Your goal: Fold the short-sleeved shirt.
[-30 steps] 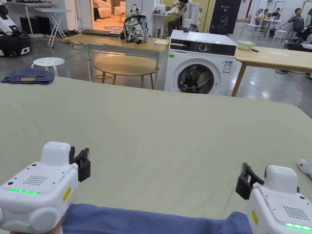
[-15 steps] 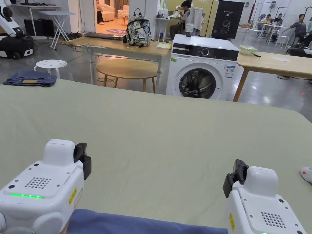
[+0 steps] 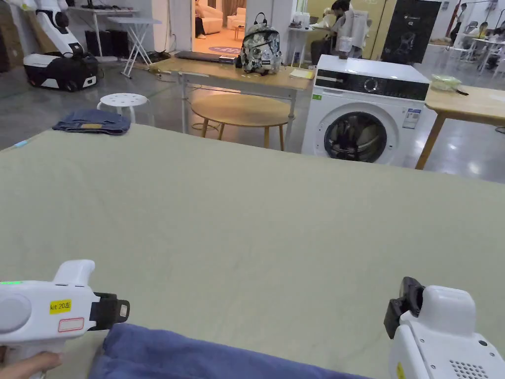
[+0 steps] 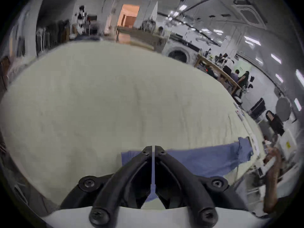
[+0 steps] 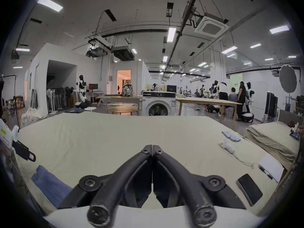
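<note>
A blue short-sleeved shirt [image 3: 197, 355] lies folded into a long band along the near edge of the green-covered table [image 3: 246, 207]. My left gripper [image 3: 118, 311] is turned sideways, pointing right, just above the shirt's left end. In the left gripper view its jaws [image 4: 153, 147] are shut with nothing between them, the shirt [image 4: 197, 159] stretching away beneath. My right gripper [image 3: 402, 308] hovers near the shirt's right end. Its jaws [image 5: 152, 150] are shut and empty, with the shirt [image 5: 49, 182] at lower left.
Folded jeans [image 3: 92, 121] lie at the table's far left corner. On the right side lie a phone [image 5: 249, 188], a notepad with a pen [image 5: 271, 167], a white device [image 5: 227, 146] and several batteries [image 5: 230, 137]. A washing machine [image 3: 367, 116] stands beyond the table.
The left gripper has swung from pointing forward to pointing right and dropped toward the shirt's left end. The head camera has panned left. The right gripper has stayed about where it was.
</note>
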The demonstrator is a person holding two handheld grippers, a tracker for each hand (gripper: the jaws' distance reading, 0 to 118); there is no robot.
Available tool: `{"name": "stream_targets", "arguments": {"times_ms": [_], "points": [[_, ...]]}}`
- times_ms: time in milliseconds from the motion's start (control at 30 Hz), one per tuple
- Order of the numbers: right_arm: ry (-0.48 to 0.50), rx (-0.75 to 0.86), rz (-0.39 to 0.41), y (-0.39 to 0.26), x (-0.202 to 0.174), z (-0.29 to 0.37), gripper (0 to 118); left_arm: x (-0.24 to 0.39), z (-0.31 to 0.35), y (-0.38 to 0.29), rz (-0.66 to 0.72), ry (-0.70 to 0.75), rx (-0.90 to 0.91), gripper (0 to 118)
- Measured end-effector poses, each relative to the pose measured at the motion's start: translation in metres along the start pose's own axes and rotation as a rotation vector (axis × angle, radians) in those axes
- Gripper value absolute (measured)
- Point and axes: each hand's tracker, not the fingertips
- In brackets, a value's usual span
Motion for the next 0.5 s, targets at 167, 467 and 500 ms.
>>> {"name": "stream_targets", "arguments": {"times_ms": [167, 467, 500], "points": [[0.003, -0.035, 0.006, -0.006, 0.003, -0.005, 0, -0.051, -0.012, 0.001, 0.140, -0.126, -0.130, 59], [0.004, -0.064, 0.011, -0.013, 0.005, -0.007, 0, -0.074, -0.030, -0.016, 0.314, -0.314, -0.325, 71], [0.005, -0.066, 0.013, -0.013, 0.005, -0.008, 0, -0.075, -0.035, -0.021, 0.334, -0.345, -0.337, 70]]}}
